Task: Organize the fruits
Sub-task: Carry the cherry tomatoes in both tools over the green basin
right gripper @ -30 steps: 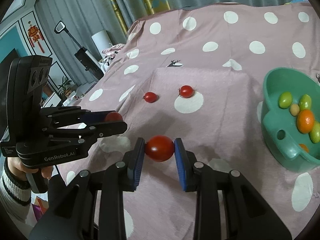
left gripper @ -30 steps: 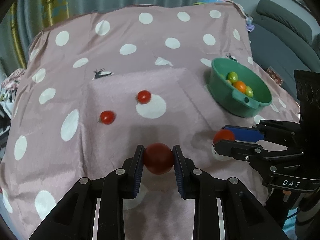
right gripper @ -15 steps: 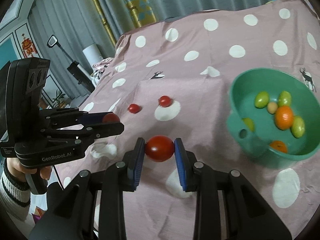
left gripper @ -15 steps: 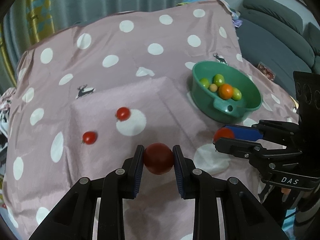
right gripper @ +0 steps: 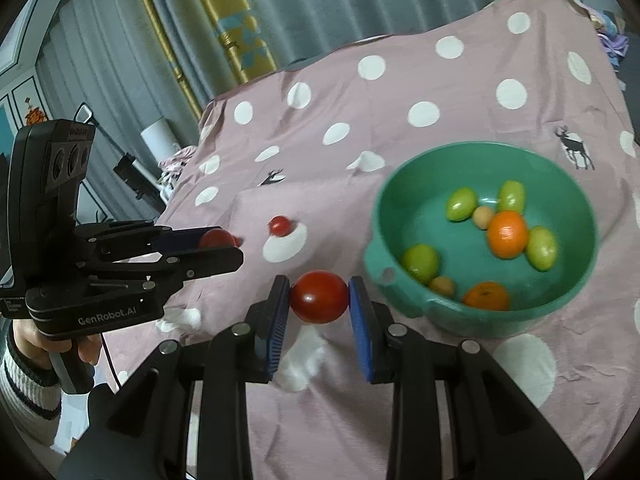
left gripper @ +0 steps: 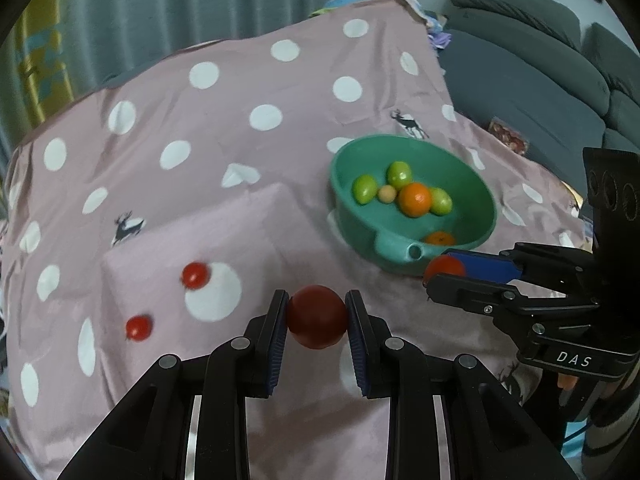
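Both my grippers, left (left gripper: 318, 316) and right (right gripper: 319, 298), each clamped on a tomato, have neared the green bowl (right gripper: 404, 276), now right-of-centre, right closer.

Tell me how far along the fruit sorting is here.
Done: green and orange fruits already sit in the green bowl. In hand: left gripper and right gripper each clamp a red tomato. Left: two small tomatoes on the spotted cloth.
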### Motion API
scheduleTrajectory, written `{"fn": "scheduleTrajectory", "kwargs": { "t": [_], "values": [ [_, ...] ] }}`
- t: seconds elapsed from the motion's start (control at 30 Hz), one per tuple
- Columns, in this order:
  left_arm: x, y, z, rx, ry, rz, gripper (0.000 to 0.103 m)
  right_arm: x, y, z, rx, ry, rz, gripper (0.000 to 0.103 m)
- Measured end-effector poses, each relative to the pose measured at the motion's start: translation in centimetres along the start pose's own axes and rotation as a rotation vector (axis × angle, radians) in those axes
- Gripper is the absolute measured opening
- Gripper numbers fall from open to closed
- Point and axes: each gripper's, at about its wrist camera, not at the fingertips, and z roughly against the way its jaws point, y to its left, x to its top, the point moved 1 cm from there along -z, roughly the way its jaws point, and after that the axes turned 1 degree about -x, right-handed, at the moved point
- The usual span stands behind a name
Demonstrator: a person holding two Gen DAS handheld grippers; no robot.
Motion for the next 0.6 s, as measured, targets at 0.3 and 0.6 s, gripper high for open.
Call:
{"fn": "scheduleTrajectory", "kwargs": {
  "t": [0.3, 0.6],
  "values": [
    [2.7, -2.3, -1.5, -0.036, -0.017, -0.057, 0.029, 0.7, -2.8, 1.5, -0.045, -0.047, -0.039, 0.03],
    [5.0, -4.3, -3.8, -0.084, -0.02, -0.095, 0.029, 1.0, -5.8, 2.3, -0.091, -0.072, -0.08, 0.03]
  ]
}}
